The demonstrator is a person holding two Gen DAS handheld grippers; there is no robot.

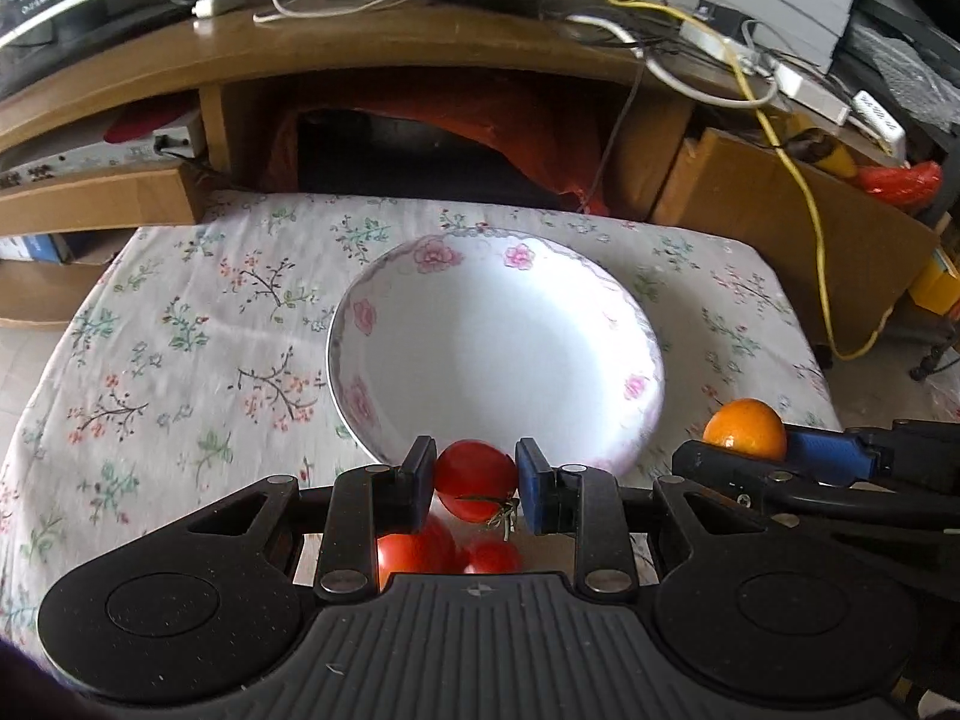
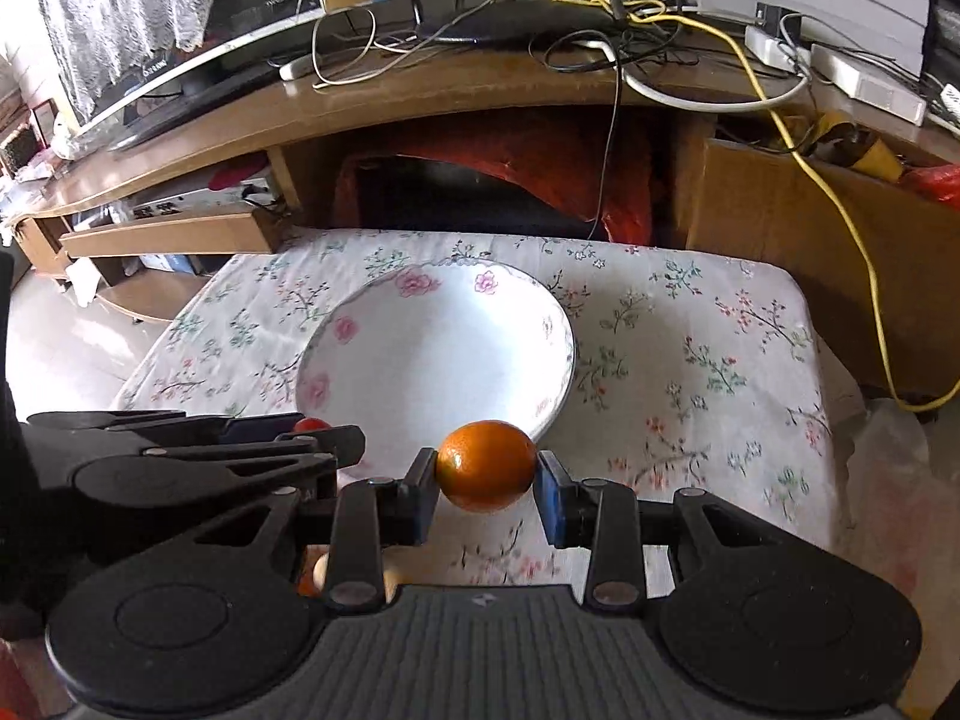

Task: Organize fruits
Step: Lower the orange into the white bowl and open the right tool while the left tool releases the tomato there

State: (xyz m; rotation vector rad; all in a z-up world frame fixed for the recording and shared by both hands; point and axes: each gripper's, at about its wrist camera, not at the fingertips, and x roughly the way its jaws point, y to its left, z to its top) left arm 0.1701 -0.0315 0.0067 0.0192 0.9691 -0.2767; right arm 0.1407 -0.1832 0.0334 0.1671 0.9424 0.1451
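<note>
Left gripper (image 1: 476, 483) clamping glossy red tomato (image 1: 477, 476), green stem attached

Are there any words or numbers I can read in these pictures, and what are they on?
None can be read.
TV: small white lettering on its bottom edge, too blurred.
White device on the right of the desk: dark print, too small.
Silver box on the shelf: markings, too small.
</note>
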